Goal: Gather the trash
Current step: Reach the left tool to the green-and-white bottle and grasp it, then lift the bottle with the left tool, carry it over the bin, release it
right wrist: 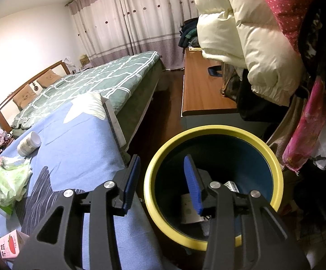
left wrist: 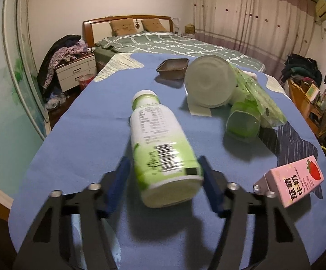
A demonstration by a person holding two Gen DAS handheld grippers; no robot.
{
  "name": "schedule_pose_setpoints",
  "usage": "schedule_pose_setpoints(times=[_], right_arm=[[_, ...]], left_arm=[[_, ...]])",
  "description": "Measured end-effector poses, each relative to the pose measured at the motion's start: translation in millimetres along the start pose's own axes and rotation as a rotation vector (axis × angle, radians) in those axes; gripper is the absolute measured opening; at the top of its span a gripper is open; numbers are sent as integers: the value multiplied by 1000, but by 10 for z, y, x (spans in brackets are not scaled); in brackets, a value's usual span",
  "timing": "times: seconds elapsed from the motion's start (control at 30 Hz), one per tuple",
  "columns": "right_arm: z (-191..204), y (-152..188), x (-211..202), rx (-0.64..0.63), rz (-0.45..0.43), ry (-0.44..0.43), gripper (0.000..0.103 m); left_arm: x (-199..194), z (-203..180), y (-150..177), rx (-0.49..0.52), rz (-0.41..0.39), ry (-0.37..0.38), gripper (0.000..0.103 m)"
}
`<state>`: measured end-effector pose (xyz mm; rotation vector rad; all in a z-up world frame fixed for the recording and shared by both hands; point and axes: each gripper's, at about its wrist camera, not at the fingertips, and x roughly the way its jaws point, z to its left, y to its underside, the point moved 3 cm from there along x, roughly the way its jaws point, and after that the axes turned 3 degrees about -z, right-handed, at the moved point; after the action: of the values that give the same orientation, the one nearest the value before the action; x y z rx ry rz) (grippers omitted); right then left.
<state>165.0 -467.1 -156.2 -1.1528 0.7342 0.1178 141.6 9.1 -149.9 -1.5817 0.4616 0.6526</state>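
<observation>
L claw (left wrist: 165, 175) straddles the base end of a green-and-white bottle (left wrist: 160, 144) lying on its side on the blue-covered surface (left wrist: 77, 157), cap pointing away from the claw. Right pad looks to be against the bottle wall; left pad sits just beside it w/ a thin gap, so a firm clench can't be confirmed from this view. Ahead and right of the claw: a round white lid or tub (left wrist: 210, 81), a green plastic container (left wrist: 243, 121) w/ a crumpled green bag (left wrist: 264, 103) beside it, and a dark tray (left wrist: 173, 68) farther off. Pink strawberry milk carton (left wrist: 291, 184) lies just right of the claw.

R claw (right wrist: 160, 180) is released, nothing between the pads, hanging over the near rim of a yellow-rimmed bin (right wrist: 275, 164). Some trash is already inside (right wrist: 189, 211). Surface lies to its left.
</observation>
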Motion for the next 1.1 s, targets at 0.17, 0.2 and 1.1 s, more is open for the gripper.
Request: schedule_pose_setpoints(times=[0.17, 0.2, 1.1], right_arm=[[7, 2, 1, -1, -1, 0, 39], [8, 2, 1, -1, -1, 0, 39], [32, 29, 33, -6, 8, -15, 39]], left_arm=[[-139, 7, -58, 68, -46, -4, 56], [-190, 2, -80, 87, -60, -6, 56], [-290, 106, -1191, 78, -224, 29, 52]])
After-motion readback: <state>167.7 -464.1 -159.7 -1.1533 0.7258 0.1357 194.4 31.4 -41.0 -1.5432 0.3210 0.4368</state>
